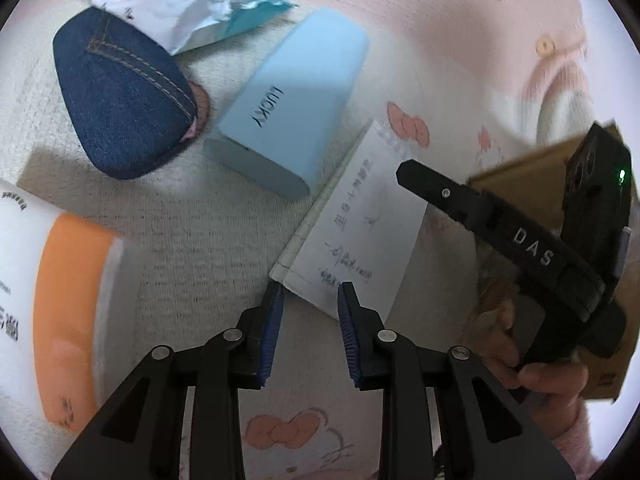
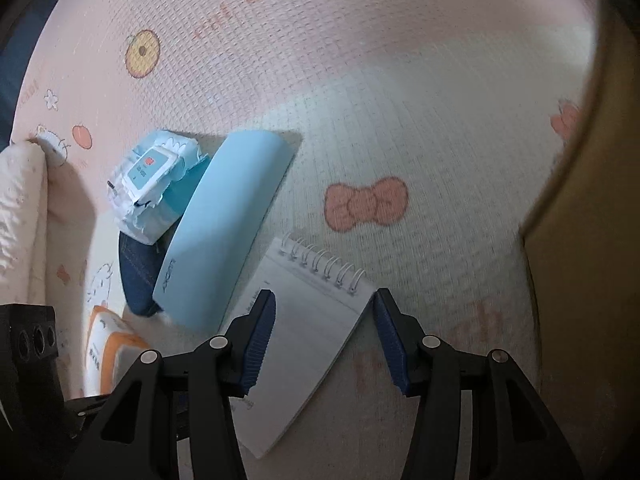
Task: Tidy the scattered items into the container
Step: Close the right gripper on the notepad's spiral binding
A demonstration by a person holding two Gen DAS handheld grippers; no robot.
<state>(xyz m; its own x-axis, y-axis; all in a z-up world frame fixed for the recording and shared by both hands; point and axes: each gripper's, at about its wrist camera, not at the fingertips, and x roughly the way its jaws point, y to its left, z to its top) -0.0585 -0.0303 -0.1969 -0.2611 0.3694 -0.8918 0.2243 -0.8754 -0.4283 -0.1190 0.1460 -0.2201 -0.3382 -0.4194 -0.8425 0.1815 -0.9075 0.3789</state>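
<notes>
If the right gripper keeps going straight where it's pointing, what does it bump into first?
Most likely the spiral notepad. The right gripper points down at it with open jaws astride the pad, nothing else in between, though how far above it hangs is unclear.

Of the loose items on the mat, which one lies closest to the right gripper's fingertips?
The spiral notepad, directly between the right gripper fingers; the blue case lies farther off.

The mat [image 2: 400, 112] looks woven and matt. The notepad [image 2: 304, 352] is plain paper on glossy wire coils. The light blue case [image 1: 288, 104] is smooth matt plastic, the pouch [image 1: 120, 100] stitched denim, the box [image 1: 532, 184] dull cardboard.
</notes>
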